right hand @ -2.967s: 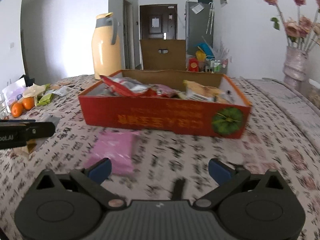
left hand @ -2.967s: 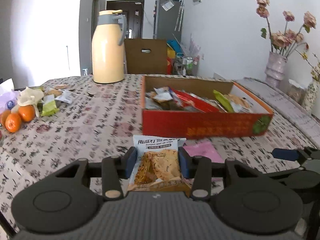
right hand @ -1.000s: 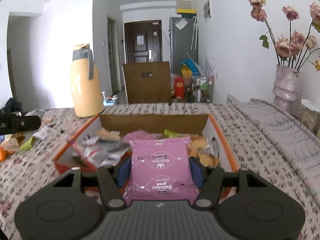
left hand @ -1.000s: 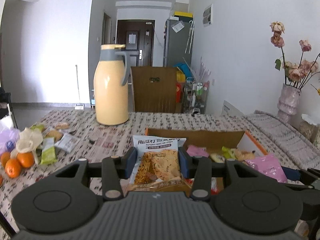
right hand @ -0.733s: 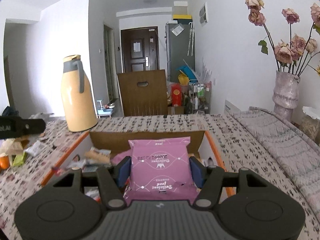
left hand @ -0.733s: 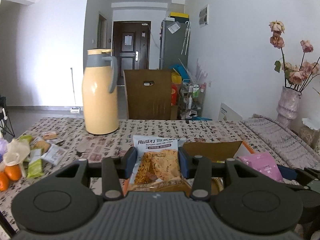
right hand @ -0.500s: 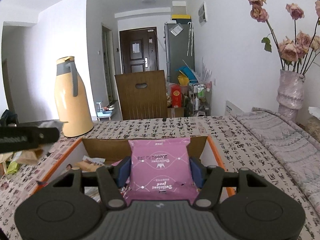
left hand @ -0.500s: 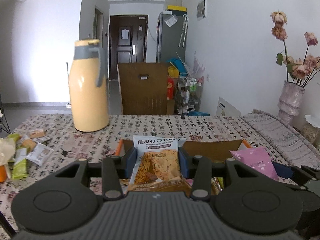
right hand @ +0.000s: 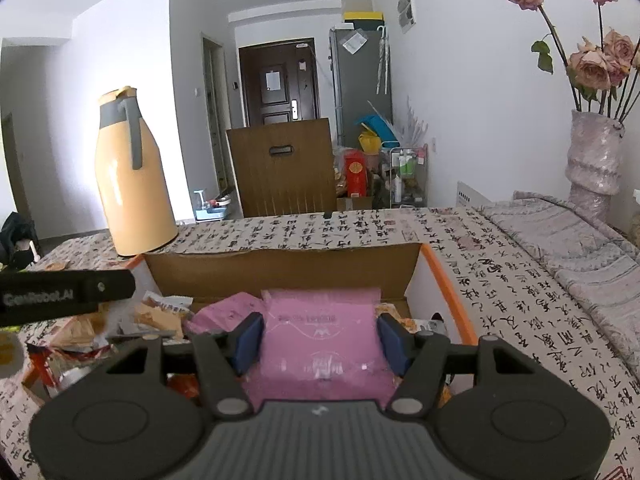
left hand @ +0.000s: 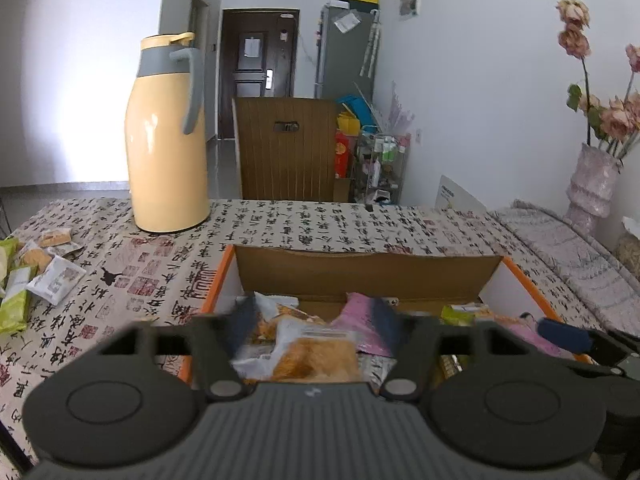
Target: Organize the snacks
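**Both packets let go over the box**

The left hand-held gripper (left hand: 314, 316) has just been opened wide; its blurred jaws stand clear of the cracker packet (left hand: 316, 354), which is seen dropping between them into the box (left hand: 360, 276). The right hand-held gripper (right hand: 322, 338) has just been eased a little wider; the pink packet (right hand: 320, 336) lies between its jaws, and whether the pads press it cannot be told. Compared with a second ago, both packets are now over the box interior, so this delivery is judged nearly done.

Loose snacks (left hand: 36, 276) left on the bench (left hand: 312, 220) at 9 o'clock are shown only by the left view. The pink packet's fit between the jaws is shown only by the right view; the thermos (right hand: 134, 176) appears in both.
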Available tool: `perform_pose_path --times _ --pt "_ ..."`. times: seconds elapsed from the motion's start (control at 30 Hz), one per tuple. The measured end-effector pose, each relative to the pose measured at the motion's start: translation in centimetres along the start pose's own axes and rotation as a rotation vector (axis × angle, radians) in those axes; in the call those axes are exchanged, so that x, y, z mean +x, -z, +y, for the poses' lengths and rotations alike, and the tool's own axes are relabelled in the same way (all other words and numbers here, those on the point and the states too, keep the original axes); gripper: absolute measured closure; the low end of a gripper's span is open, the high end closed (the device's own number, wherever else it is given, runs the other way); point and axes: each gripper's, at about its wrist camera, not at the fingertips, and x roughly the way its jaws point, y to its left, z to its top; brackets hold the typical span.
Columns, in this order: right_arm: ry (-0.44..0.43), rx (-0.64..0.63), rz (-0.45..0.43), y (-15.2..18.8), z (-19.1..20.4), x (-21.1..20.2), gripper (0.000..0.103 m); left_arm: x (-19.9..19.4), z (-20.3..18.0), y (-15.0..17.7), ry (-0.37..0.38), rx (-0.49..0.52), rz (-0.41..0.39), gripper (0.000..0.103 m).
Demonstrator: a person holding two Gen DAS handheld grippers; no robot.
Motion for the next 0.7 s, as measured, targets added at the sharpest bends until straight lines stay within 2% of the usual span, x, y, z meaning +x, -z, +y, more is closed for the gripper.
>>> perform_pose_path --times 0.03,0.1,0.17,0.43,0.7 --pt "0.006 0.005 -0.001 0.0 0.0 0.0 0.029 -0.2 0.0 0.0 -0.014 -0.007 -0.011 0.008" --pt "0.022 0.012 -0.012 0.0 -0.2 -0.1 0.008 -0.5 0.3 -0.2 -0.027 -0.018 -0.023 0.001" --pt "0.036 0.021 -0.018 0.0 -0.5 -0.2 0.0 -0.6 0.5 -0.4 -0.029 -0.034 -0.023 0.0" --pt "0.056 0.024 -0.033 -0.8 -0.8 -1.1 0.0 -1.9 0.6 -1.2 -0.04 -0.032 -0.032 0.0" --pt "0.057 -0.004 -0.072 -1.2 -0.6 -4.7 0.0 -6.2 0.2 -1.0 -0.035 -0.009 -0.064 0.0"
